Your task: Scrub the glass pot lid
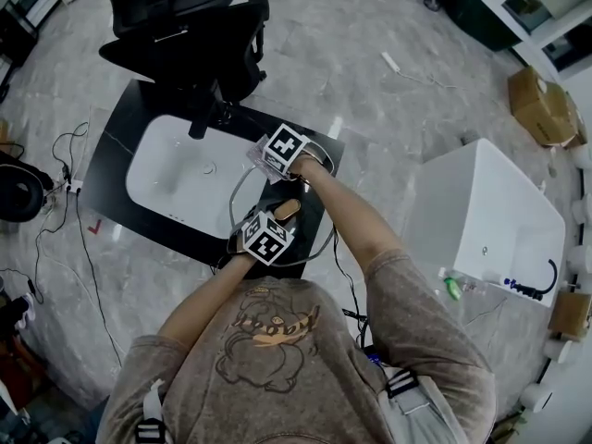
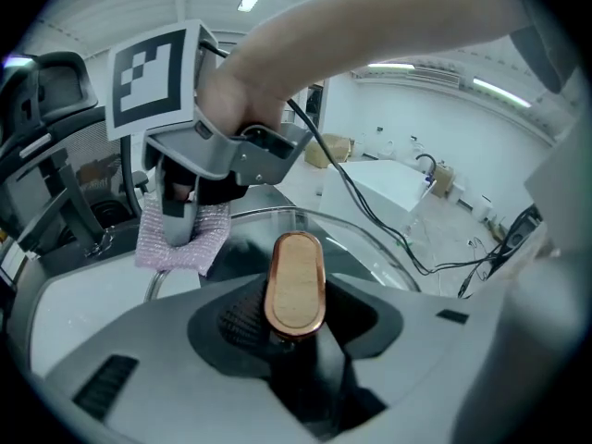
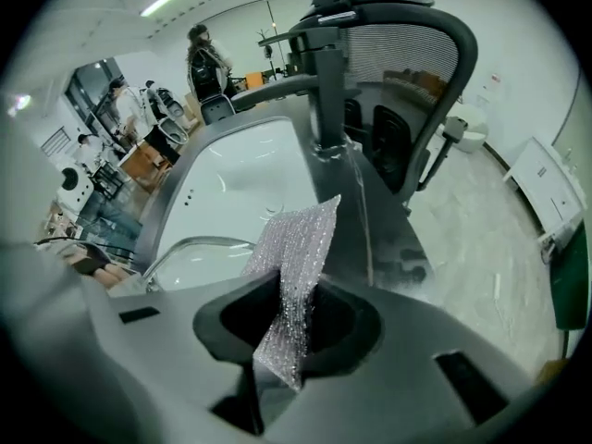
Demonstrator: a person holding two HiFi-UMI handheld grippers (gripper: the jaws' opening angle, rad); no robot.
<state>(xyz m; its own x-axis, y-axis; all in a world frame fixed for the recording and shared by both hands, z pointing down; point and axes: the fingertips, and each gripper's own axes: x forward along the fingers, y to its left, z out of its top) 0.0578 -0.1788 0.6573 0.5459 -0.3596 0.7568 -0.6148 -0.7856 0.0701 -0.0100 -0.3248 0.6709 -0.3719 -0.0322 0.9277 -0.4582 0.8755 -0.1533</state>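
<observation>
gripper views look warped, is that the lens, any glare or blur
Both gripper views are fisheye, dark at the corners; the right gripper view bends the chair and shows the scrub cloth glittering; the left gripper view has faint light streaks on the glass lid; the head view is evenly lit, the sink nearly washed out.

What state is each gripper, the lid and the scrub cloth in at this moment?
left gripper, shut on the wooden handle of the glass pot lid.
right gripper, shut on the scrub cloth.
glass pot lid, held by its handle by the sink.
scrub cloth, pinched midway, free end by the lid's rim; contact unclear.
</observation>
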